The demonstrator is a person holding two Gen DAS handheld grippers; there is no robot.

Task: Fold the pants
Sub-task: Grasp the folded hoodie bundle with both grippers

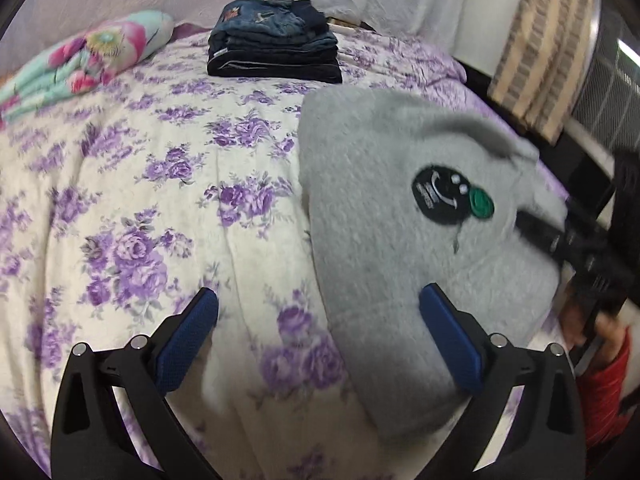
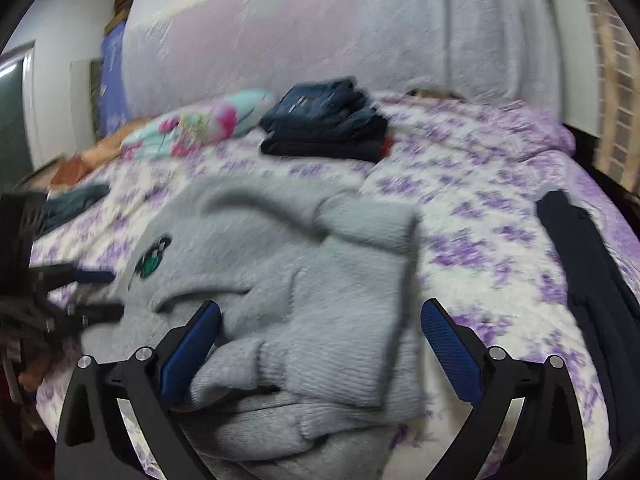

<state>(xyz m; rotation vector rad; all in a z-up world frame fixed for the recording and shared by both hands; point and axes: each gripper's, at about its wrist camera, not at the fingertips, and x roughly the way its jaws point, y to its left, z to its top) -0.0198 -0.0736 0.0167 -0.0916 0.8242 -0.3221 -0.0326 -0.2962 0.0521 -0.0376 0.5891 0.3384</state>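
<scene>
Purple-flowered bedding covered the bed (image 1: 120, 184), where a floral pillow (image 1: 92, 56) lay at far left and a stack of folded jeans (image 1: 272, 48) sat beside it near the pale headboard wall. Right of centre, the grey fleece pants (image 1: 380, 208), partly folded with a smiley patch (image 1: 440, 196) showing, lay bunched on the bedding. Both tools hung released: the left tool (image 1: 318, 340) at the garment's edge, the right tool (image 2: 320, 348) straddling its ribbed cuffs. Soft, light and limp, the fleece looked likeliest to fold cleanly if taken by its thicker hems. Dark clothing (image 2: 580, 264) waited at far right.
</scene>
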